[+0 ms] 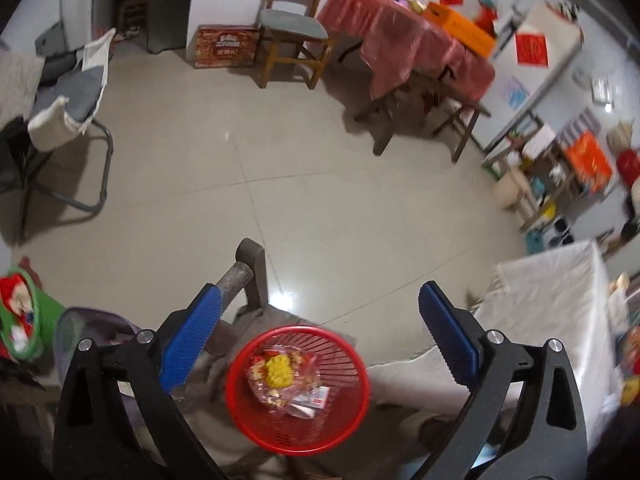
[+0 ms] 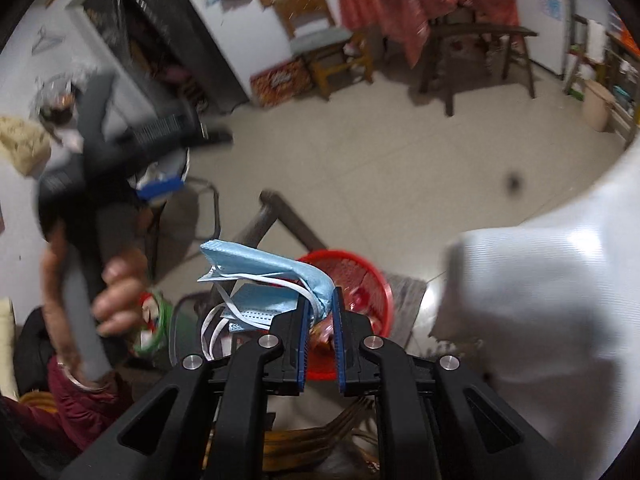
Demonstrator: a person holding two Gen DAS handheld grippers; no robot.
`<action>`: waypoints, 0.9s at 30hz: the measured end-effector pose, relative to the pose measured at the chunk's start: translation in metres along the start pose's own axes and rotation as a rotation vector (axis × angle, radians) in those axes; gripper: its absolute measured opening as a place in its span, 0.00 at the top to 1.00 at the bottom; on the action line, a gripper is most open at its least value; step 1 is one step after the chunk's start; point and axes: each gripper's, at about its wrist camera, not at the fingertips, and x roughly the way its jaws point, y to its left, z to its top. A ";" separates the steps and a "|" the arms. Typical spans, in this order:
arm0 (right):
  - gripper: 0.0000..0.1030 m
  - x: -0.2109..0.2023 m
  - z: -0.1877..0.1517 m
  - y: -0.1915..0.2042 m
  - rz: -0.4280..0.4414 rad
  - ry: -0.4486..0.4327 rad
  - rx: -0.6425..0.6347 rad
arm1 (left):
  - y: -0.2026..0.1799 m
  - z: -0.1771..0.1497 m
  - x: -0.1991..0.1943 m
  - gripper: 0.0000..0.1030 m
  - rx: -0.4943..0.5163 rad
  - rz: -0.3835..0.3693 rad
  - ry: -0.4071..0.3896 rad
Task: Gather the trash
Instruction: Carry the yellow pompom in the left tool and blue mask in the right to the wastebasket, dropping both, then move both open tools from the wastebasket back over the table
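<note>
Fingers of the right gripper [image 2: 320,312] stand nearly closed, blue pads almost parallel, clamping a fold of a light blue face mask [image 2: 264,268] at the tips. The mask's body projects up and to the left of the fingertips; its white ear loops hang down beside the left finger. A second blue mask piece sits just below it, also left of the fingers. Directly beyond and partly between the fingertips lies the red mesh basket [image 2: 360,276], on the floor. Right of the fingers a white cloth [image 2: 540,300] fills the view, blurred. Left of the fingers a hand [image 2: 116,300] grips a grey handle.

Fingers of the left gripper [image 1: 316,332] stand wide apart and hold nothing. Between them, near their base, sits the red mesh basket [image 1: 298,388], viewed from above; it contains crumpled clear wrappers [image 1: 280,376], a yellow item and a small printed packet. Just outside the left finger sit a grey mesh bin [image 1: 76,332] and a green basket [image 1: 24,316] with red and white contents. Outside the right finger lies the white cloth [image 1: 552,308].

Beyond the fingertips spreads a tiled floor [image 1: 280,168]. Farther off stand a wooden chair [image 1: 294,28], a red printed carton [image 1: 226,46] and a table with a pink-red cover [image 1: 404,44].
</note>
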 end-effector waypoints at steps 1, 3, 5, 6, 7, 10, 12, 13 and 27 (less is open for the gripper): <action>0.86 0.010 0.001 0.006 0.002 0.023 -0.014 | 0.001 0.001 -0.001 0.08 -0.007 -0.007 0.001; 0.77 0.031 0.005 0.017 -0.016 0.069 -0.053 | 0.002 0.003 0.000 0.08 -0.010 -0.011 0.009; 0.59 0.039 0.003 0.020 -0.037 0.078 -0.064 | 0.001 0.002 0.000 0.08 -0.008 -0.017 0.017; 0.58 0.039 0.003 0.022 -0.043 0.073 -0.065 | 0.000 0.003 0.000 0.08 -0.005 -0.023 0.020; 0.58 0.039 0.003 0.023 -0.045 0.072 -0.066 | 0.000 0.001 -0.002 0.08 -0.003 -0.026 0.019; 0.58 0.028 0.002 0.017 -0.049 0.048 -0.050 | -0.005 -0.001 -0.005 0.08 0.004 -0.031 0.012; 0.58 0.021 0.002 0.011 -0.049 0.024 -0.034 | -0.010 -0.003 -0.005 0.08 0.020 -0.033 0.009; 0.58 0.015 0.002 0.008 -0.053 0.011 -0.029 | -0.012 -0.004 -0.005 0.08 0.029 -0.032 0.006; 0.56 -0.076 -0.010 -0.034 -0.131 -0.179 0.051 | -0.046 -0.019 -0.012 0.08 0.131 -0.088 0.008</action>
